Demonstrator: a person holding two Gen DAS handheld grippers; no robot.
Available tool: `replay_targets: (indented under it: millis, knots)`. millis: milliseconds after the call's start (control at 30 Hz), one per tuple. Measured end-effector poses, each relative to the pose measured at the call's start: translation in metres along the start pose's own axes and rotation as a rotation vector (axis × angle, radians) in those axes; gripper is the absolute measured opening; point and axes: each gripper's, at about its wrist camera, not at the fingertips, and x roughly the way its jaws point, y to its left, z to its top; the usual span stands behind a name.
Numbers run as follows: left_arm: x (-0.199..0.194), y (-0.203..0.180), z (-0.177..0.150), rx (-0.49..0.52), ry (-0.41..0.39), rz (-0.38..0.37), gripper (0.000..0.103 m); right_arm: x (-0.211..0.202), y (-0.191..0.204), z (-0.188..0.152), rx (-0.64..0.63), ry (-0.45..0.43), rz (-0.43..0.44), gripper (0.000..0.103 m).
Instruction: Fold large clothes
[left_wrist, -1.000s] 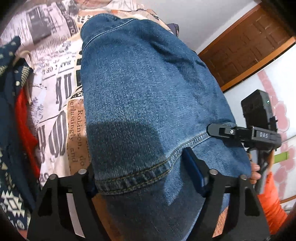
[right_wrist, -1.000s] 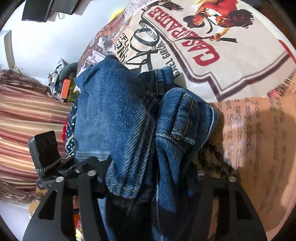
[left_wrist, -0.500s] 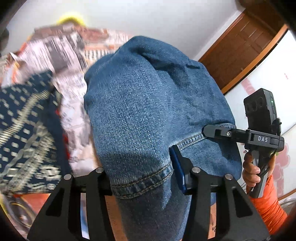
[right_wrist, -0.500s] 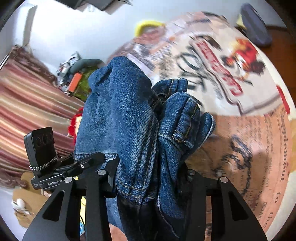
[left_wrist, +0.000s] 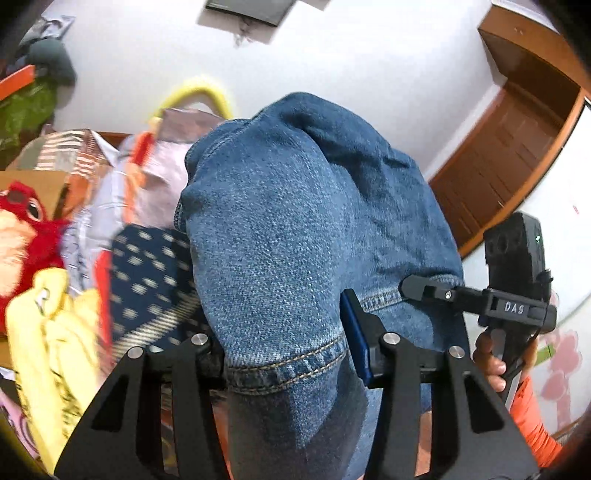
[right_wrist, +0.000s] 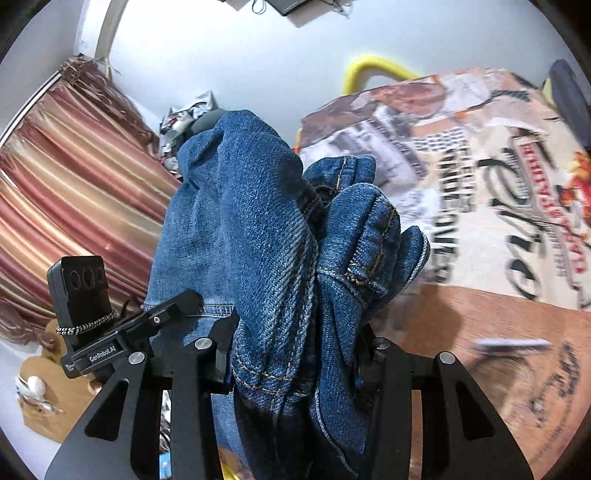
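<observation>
A pair of blue denim jeans (left_wrist: 295, 229) hangs lifted above the bed, gripped at two places. My left gripper (left_wrist: 284, 350) is shut on a stitched hem of the denim, its blue pad pressed against the cloth. In the right wrist view the jeans (right_wrist: 258, 236) bunch into thick folds, and my right gripper (right_wrist: 291, 362) is shut on that bunch. The right gripper also shows at the right of the left wrist view, held by a hand (left_wrist: 487, 362) with an orange sleeve. The left gripper's black body (right_wrist: 110, 332) appears at the left of the right wrist view.
A bed cover (right_wrist: 480, 177) printed like newspaper lies below. A pile of clothes, dark patterned (left_wrist: 147, 266) and yellow (left_wrist: 48, 332), sits left with a red plush toy (left_wrist: 26, 221). A striped curtain (right_wrist: 74, 177) hangs left; a wooden door (left_wrist: 509, 147) stands right.
Both grippers closed tighter on the jeans and rose with them, tilting up. The bed has dropped away below, and the wall, door and curtain have come into sight.
</observation>
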Motion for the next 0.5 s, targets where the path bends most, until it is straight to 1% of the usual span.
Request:
replay_targets:
  millis: [67, 167, 233, 367, 467, 500]
  knots:
    - [-0.004, 0.022, 0.008, -0.019, -0.018, 0.022, 0.049, 0.022, -0.001, 0.007, 0.02, 0.014, 0.021, 0.039]
    - [0.003, 0.06, 0.013, -0.055, -0.031, 0.046, 0.049, 0.061, -0.005, 0.015, 0.05, 0.044, 0.046, 0.039]
    - [0.011, 0.084, 0.014, -0.088, -0.03, 0.064, 0.049, 0.083, -0.01, 0.018, 0.06, 0.063, 0.046, 0.039]
    - [0.035, 0.123, 0.009, -0.139, -0.002, 0.118, 0.049, 0.124, -0.026, 0.022, 0.091, 0.115, 0.025, 0.039]
    - [0.063, 0.152, 0.001, -0.157, 0.022, 0.188, 0.049, 0.155, -0.044, 0.021, 0.109, 0.153, -0.019, 0.04]
    - [0.069, 0.159, -0.001, -0.155, 0.023, 0.205, 0.051, 0.161, -0.05, 0.021, 0.111, 0.156, -0.023, 0.041]
